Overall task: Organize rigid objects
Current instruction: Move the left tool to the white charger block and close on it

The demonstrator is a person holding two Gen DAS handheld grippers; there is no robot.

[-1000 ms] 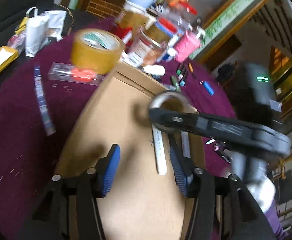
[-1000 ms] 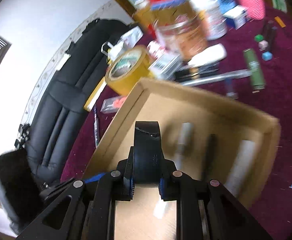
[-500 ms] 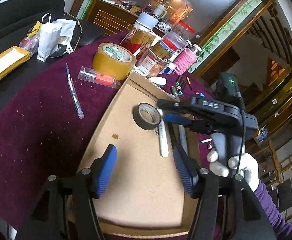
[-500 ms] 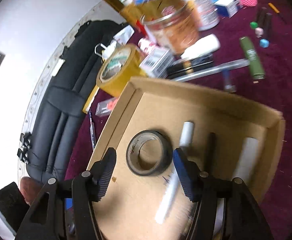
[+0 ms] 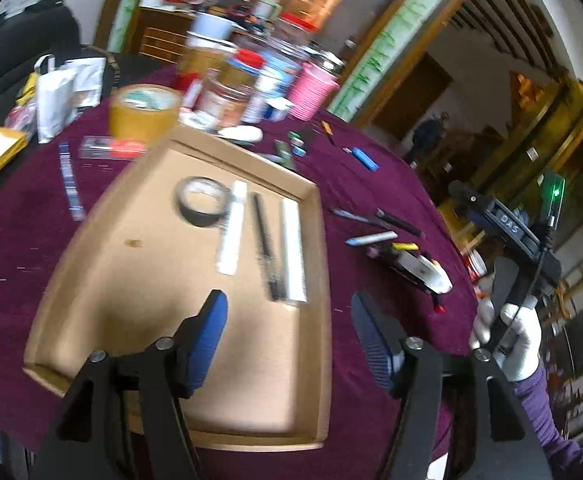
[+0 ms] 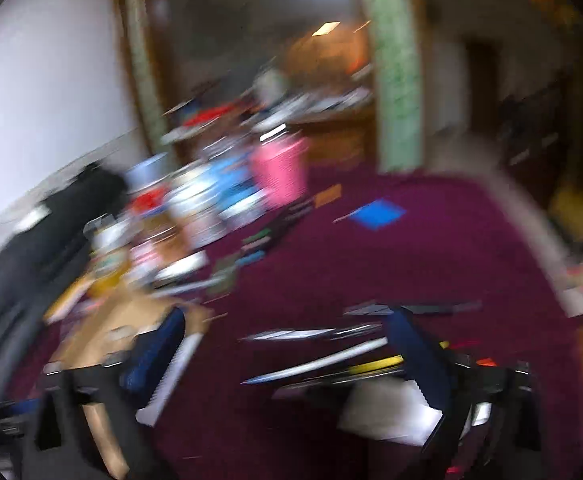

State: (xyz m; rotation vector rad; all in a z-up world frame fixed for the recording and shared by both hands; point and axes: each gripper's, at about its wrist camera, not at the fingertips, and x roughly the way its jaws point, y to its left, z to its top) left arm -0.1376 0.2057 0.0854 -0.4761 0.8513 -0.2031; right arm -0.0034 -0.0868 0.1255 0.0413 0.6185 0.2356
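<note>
A shallow cardboard tray [image 5: 103, 280] lies on the maroon table. In it are a black tape roll [image 5: 202, 201], a white marker [image 5: 232, 233], a black pen [image 5: 265, 248] and a white stick [image 5: 292, 254]. My left gripper [image 5: 287, 340] is open and empty above the tray's near right part. My right gripper [image 6: 291, 356] is open and empty, above loose pens [image 6: 319, 364] on the cloth right of the tray [image 6: 127, 316]; this view is heavily blurred. The right gripper's body [image 5: 507, 236] shows at the far right, held by a gloved hand.
A yellow tape roll [image 5: 143, 114], a pink cup [image 5: 311, 90], jars and boxes crowd the table's far side. Loose pens and markers [image 5: 375, 236] and a white-tipped tool [image 5: 427, 272] lie right of the tray. A blue pen [image 5: 69, 180] lies left.
My right gripper let go of the black tape roll in the tray, opened, and swung away to the right over the loose pens. My left gripper drew back a little.
</note>
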